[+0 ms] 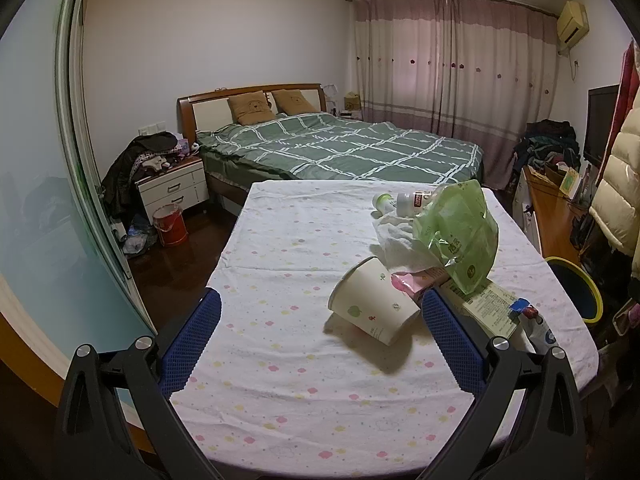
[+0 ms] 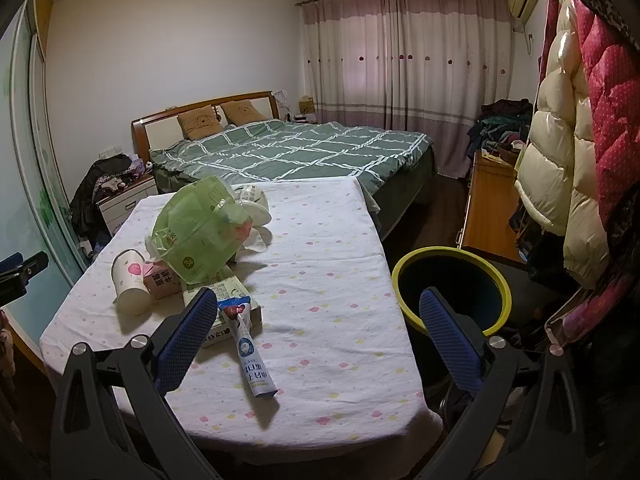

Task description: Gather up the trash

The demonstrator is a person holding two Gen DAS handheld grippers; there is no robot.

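Floral-clothed table (image 1: 280,360) stands before green-quilted bed (image 1: 340,148)

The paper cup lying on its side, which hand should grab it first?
Probably the left. The paper cup lies just ahead of the left tool, which is open and empty. The right tool, also open, faces the tube and the bin, with the cup off to its far side.

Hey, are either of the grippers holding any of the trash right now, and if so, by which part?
Nothing is held. The left gripper and right gripper both have their jaws wide open above the table.
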